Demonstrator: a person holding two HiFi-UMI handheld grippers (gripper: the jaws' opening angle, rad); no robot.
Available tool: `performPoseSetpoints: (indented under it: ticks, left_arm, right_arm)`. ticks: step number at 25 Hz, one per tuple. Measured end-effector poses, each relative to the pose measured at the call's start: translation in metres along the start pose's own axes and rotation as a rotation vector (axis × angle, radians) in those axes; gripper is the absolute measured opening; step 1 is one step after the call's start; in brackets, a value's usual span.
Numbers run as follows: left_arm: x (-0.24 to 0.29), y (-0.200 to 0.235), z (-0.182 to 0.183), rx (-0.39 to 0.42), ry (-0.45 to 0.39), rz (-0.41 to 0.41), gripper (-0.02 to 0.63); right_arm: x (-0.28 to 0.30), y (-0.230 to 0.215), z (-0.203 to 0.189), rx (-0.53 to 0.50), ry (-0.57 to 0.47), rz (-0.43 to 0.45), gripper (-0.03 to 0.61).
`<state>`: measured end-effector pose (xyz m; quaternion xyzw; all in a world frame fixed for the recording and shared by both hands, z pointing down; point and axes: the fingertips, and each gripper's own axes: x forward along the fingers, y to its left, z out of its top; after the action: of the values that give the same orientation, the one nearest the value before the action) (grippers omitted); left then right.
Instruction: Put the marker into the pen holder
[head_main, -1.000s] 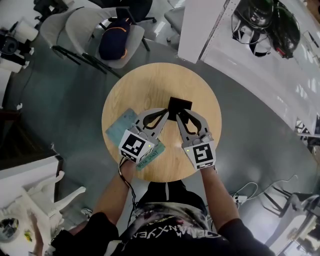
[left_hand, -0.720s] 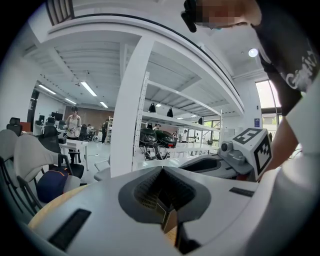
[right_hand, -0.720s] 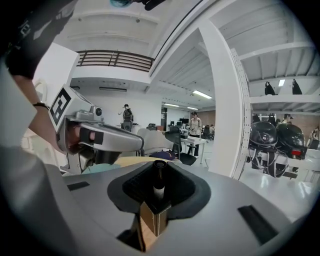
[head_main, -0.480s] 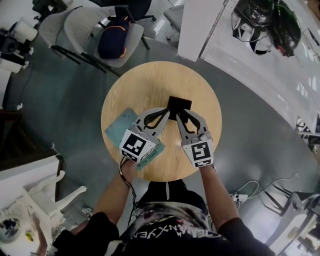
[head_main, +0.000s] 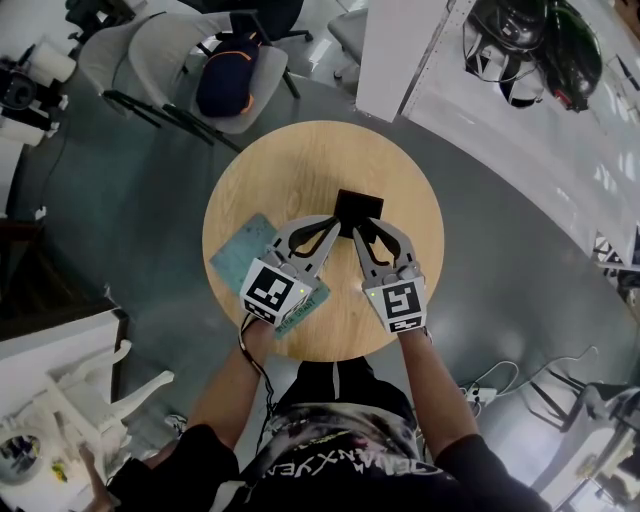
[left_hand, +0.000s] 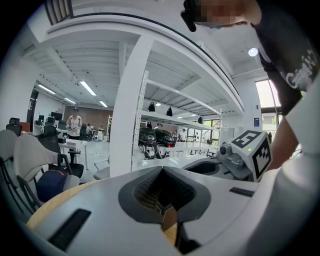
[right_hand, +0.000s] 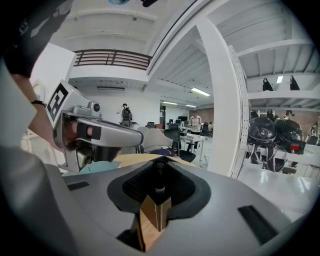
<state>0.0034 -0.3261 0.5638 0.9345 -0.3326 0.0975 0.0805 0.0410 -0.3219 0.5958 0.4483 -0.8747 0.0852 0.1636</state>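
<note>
A black mesh pen holder (head_main: 358, 207) stands near the middle of the round wooden table (head_main: 270, 170). In the right gripper view a dark marker (right_hand: 159, 176) stands upright against the holder's mesh (right_hand: 135, 187), just past the jaw tips. My right gripper (head_main: 361, 234) points at the holder's near edge, jaws closed together with nothing between them. My left gripper (head_main: 337, 229) comes in from the left, also shut, its tips at the holder's front left corner. The left gripper view shows only the mesh (left_hand: 159, 192) close ahead, no marker.
A teal pad (head_main: 236, 256) lies on the table under my left gripper's body. A grey chair (head_main: 190, 60) with a dark bag (head_main: 228, 82) stands beyond the table. A white shelf unit (head_main: 400, 50) rises at the back right.
The right gripper has shifted slightly toward me and left; its tips now sit tight at the holder's edge. The left gripper has hardly moved.
</note>
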Motion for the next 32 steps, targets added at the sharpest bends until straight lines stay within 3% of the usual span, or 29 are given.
performPoseSetpoints:
  ticks: [18,32]
  left_arm:
    - [-0.004,-0.011,0.017,0.022,-0.006,-0.006,0.020]
    - [-0.034,-0.047,0.050,0.059,0.004,-0.048,0.020]
  right_arm:
    - [-0.013,0.004,0.025,-0.027,-0.044,0.017,0.101]
    - [-0.066,0.020,0.084,-0.127,-0.195,0.020,0.103]
